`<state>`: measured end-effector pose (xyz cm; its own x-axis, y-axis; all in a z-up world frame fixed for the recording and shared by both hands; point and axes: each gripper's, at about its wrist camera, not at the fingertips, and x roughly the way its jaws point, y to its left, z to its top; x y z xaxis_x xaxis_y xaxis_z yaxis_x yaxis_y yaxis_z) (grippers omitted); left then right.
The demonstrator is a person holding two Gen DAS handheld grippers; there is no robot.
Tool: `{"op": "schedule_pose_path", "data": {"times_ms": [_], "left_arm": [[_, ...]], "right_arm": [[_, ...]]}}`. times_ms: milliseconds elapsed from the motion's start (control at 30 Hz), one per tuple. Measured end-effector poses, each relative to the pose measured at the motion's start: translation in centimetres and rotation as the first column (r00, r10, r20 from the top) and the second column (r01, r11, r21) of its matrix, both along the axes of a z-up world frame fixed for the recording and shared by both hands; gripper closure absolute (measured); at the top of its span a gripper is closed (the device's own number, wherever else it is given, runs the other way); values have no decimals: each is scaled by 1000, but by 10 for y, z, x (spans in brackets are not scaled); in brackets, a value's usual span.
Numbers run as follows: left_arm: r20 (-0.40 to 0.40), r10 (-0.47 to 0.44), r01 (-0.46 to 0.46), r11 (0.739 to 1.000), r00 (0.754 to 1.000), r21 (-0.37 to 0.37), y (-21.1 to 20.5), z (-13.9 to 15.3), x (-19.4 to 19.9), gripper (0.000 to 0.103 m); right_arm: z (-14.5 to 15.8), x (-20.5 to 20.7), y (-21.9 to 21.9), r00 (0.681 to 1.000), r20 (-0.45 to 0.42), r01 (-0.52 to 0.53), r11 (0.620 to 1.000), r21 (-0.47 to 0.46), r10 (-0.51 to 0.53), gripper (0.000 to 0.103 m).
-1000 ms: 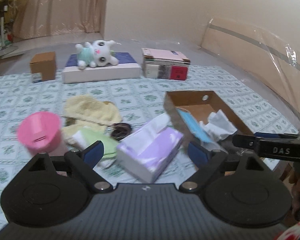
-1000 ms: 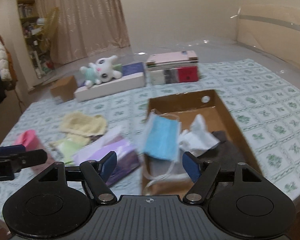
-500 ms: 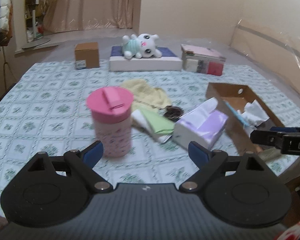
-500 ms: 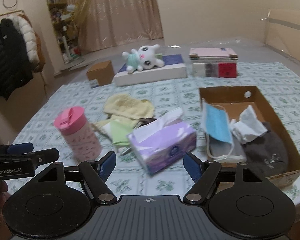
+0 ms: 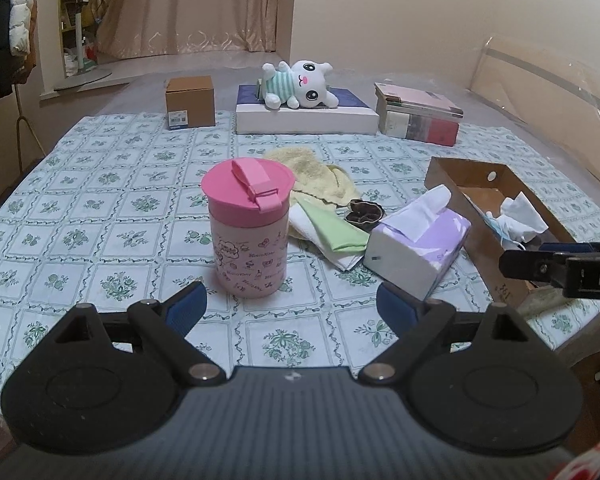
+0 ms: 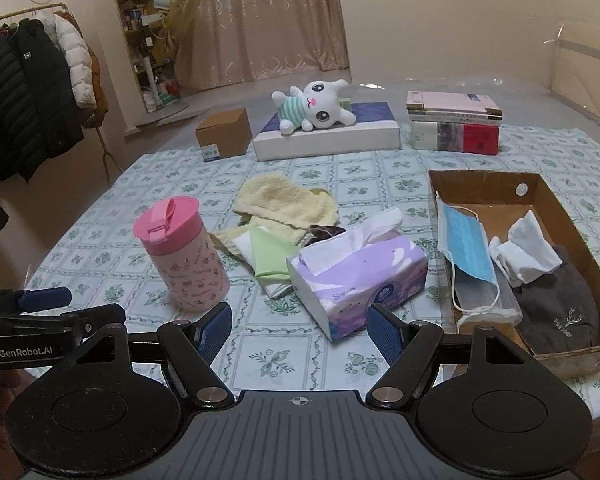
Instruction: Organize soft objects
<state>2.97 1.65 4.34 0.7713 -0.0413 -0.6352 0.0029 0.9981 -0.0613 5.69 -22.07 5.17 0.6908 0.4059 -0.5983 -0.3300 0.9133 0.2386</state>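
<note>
Though lying on the floral tablecloth (image 6: 112, 240) just left of the cardboard tray (image 6: 480, 178) and not in it: lilac tissue pack (image 6: 360, 276), flat on its base, long axis slanting from near left to far right in the right wrist view, near short end turned toward the camera. Soft lilac wrap with white swirls and a round flower mark, white tissue tufting up from the top slot; small print there too fine to read. Just behind: folded green-and-white cloth (image 6: 270, 254), dark scrunchie (image 5: 365, 212), rumpled yellow towel (image 6: 276, 200). Inside the tray: blue face mask (image 6: 466, 240) draped over the left wall, crumpled white cloth (image 6: 528, 248), grey knit hat (image 6: 556, 312) with a small embroidered sprig. Left of the cloths, upright pink lidded cup (image 6: 180, 256) covered in doodles. At the far edge, white plush toy (image 6: 316, 110) on a flat box, stacked books (image 6: 454, 128), small carton (image 6: 224, 132). Right gripper (image 6: 300, 330) spread wide, empty. Left gripper (image 5: 292, 306) likewise wide and empty, marked "GenRobot.AI".
</note>
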Motion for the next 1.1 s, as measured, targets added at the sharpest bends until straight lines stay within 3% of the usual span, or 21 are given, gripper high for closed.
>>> {"op": "schedule_pose_path", "data": {"times_ms": [500, 833, 1000, 1100], "left_arm": [[0, -40, 40, 999, 999, 0, -5, 0, 5, 13], [-2, -152, 152, 988, 988, 26, -7, -1, 18, 13], [-9, -232, 232, 970, 973, 75, -10, 0, 35, 13], [-5, -318, 317, 941, 948, 119, -13, 0, 46, 13]], "right_arm": [[-6, 2, -3, 1000, -16, 4, 1000, 5, -4, 29], [-13, 13, -7, 1000, -21, 3, 1000, -3, -3, 29], [-17, 27, -8, 1000, -22, -18, 1000, -8, 18, 29], [-19, 38, -9, 999, -19, -42, 999, -18, 41, 29]]}}
